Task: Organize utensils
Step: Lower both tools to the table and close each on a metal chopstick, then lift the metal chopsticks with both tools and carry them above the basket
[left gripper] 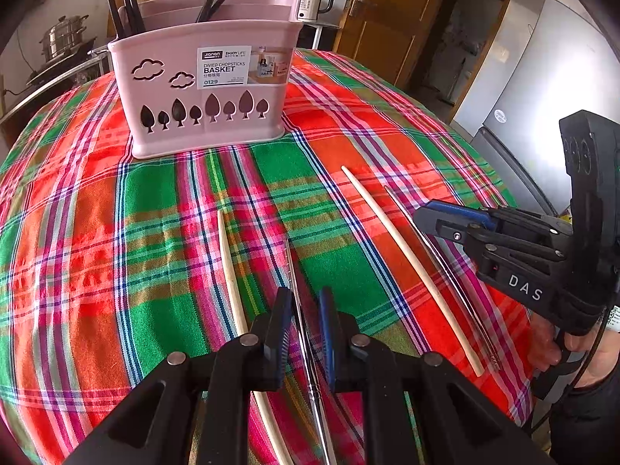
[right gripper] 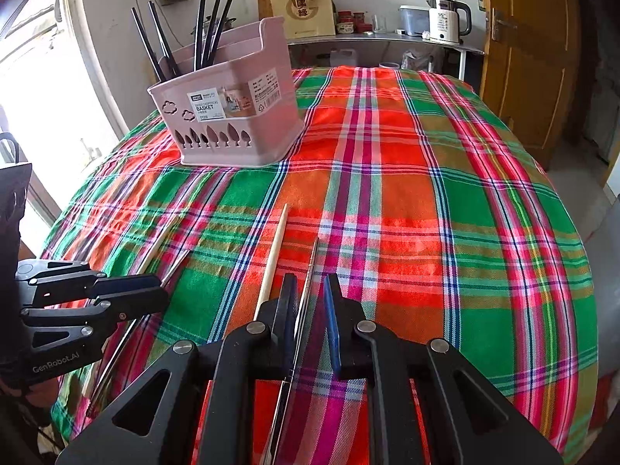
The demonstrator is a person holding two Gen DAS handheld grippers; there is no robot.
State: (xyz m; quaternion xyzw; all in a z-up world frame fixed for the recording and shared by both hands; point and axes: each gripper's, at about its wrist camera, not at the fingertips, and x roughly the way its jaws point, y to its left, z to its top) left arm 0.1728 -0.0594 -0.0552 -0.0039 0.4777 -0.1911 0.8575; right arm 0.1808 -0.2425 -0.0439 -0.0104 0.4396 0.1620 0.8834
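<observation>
A pink chopsticks basket [left gripper: 201, 85] stands at the far side of the plaid cloth, with black chopsticks [left gripper: 128, 4] upright in it; it also shows in the right wrist view [right gripper: 232, 116]. My left gripper [left gripper: 304, 310] is open, low over the cloth, its jaws on either side of a metal chopstick [left gripper: 298, 298], with a wooden chopstick [left gripper: 230, 271] just to its left. My right gripper [right gripper: 310, 298] is open astride another metal chopstick [right gripper: 312, 267], a wooden chopstick [right gripper: 273, 255] beside it. The right gripper shows in the left wrist view [left gripper: 438, 217].
The table wears a red and green plaid cloth [right gripper: 426, 193]. A white kettle [right gripper: 445, 19] and jars sit on a shelf behind. A wooden door [right gripper: 531, 58] is at the right. A steel pot [left gripper: 64, 37] stands at the far left.
</observation>
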